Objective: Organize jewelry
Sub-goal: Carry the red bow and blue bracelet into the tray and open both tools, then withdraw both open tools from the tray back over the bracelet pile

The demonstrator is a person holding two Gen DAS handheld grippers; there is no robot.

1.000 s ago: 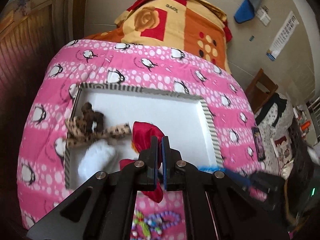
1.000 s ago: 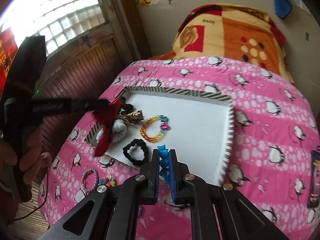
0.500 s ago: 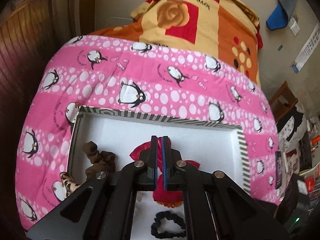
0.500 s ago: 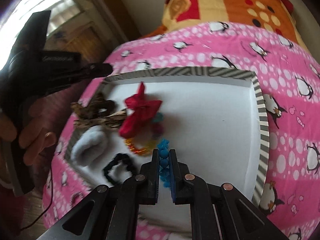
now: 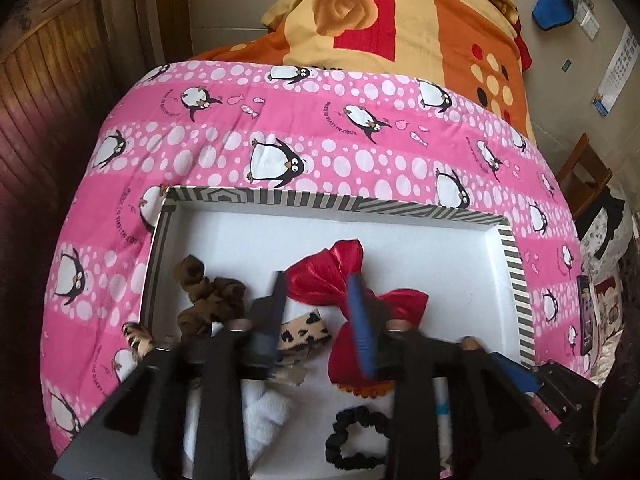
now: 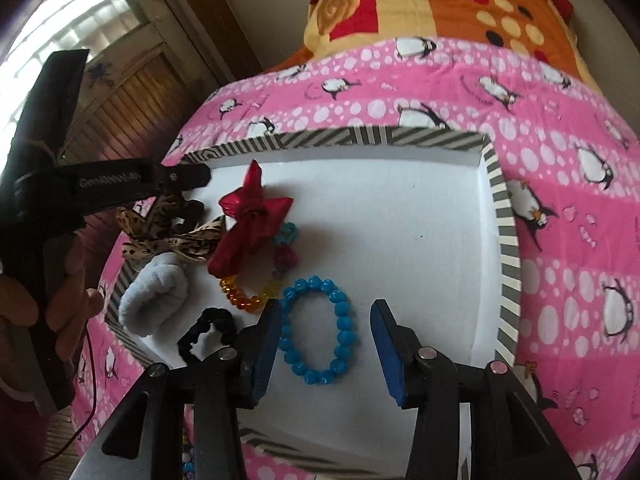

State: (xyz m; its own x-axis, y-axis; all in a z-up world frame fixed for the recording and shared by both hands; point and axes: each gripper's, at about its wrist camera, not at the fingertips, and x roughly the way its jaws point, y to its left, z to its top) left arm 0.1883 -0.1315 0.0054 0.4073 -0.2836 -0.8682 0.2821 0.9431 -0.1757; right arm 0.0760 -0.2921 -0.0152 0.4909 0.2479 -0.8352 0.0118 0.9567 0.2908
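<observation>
Jewelry is collected in a white tray [image 6: 400,216] with a striped rim, which rests on a pink penguin-print blanket [image 6: 560,184]. The right gripper [image 6: 326,344] is held with its jaws spread wide and empty, and a blue bead bracelet [image 6: 316,328] is seen lying flat on the tray floor between them. The left gripper [image 5: 320,308] is likewise parted and holds nothing; a red satin bow [image 5: 332,272] lies on the tray just beyond its fingers, beside a leopard-print ribbon [image 6: 176,240], an amber bead bracelet [image 6: 244,296], a black scrunchie [image 6: 208,332] and a brown scrunchie [image 5: 208,296].
</observation>
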